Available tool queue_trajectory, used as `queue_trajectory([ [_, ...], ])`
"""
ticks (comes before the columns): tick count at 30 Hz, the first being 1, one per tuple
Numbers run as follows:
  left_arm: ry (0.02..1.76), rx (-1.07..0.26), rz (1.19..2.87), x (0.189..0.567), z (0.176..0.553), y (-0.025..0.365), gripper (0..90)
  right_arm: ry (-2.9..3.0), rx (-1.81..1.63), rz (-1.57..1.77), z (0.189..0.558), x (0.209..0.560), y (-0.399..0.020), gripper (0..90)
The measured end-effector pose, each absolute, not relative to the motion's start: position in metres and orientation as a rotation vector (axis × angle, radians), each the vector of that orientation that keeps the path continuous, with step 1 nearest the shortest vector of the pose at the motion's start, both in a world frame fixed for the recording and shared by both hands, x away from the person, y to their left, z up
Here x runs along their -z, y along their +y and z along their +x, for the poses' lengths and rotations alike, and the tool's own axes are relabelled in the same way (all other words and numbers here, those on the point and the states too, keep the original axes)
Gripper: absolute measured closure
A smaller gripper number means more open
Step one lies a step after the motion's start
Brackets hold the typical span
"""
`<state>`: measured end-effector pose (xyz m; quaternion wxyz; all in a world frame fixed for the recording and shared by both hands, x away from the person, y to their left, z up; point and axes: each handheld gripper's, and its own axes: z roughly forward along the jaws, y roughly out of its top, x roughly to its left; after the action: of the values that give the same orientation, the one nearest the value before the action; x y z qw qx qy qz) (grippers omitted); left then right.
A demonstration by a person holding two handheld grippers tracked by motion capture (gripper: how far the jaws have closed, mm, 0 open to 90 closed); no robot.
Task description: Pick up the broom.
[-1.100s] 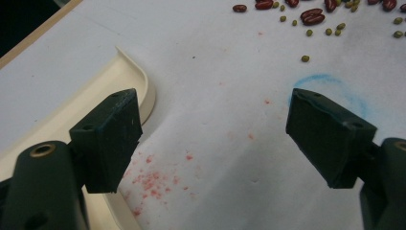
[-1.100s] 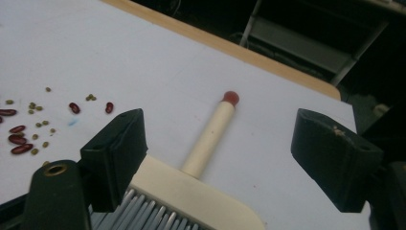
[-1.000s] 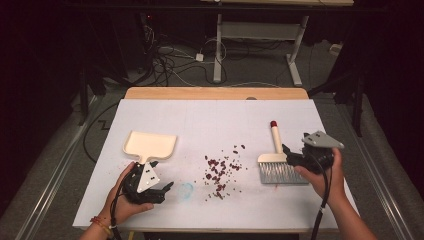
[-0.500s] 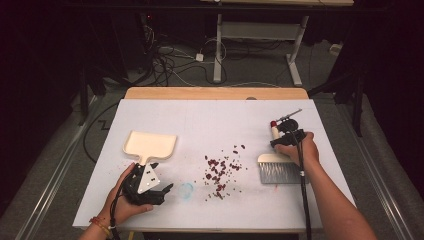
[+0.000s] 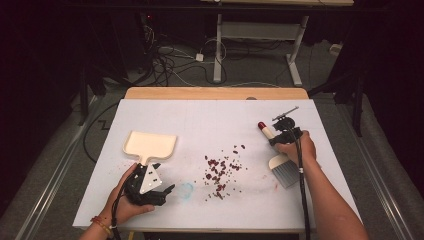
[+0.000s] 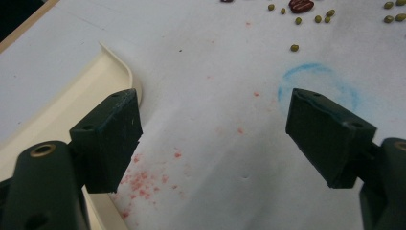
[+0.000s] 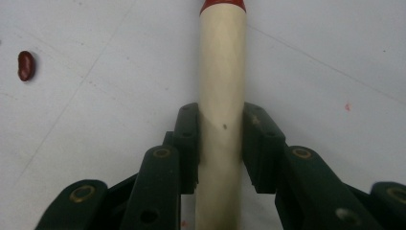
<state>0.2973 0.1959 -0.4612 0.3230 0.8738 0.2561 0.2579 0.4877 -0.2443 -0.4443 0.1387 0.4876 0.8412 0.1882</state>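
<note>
My right hand-held gripper (image 7: 220,143), jaws just closing, is clamping the brush (image 7: 221,81) handle on the desk (image 5: 210,120); my left hand-held gripper (image 6: 215,139) is gaping beside the dustpan (image 5: 149,146).

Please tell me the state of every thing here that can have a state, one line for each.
Brush: flat on the table, handle clamped.
Right claw: shut on the brush handle; jaws just closed.
Left claw: open, holding nothing.
Dustpan: flat on the table, empty.
Beans: scattered loose between dustpan and brush.
</note>
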Motion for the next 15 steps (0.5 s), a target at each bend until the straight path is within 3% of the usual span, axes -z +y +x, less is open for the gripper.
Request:
queue_trajectory([
  [6,0.688,-0.67,2.288,0.462,0.297,0.198,19.1,2.359,-0.716,1.36,0.47,0.434,-0.256,70.9],
  [15,0.711,-0.652,2.253,0.456,0.294,0.196,19.7,2.133,-1.069,1.175,0.408,0.396,-0.277,71.0],
])
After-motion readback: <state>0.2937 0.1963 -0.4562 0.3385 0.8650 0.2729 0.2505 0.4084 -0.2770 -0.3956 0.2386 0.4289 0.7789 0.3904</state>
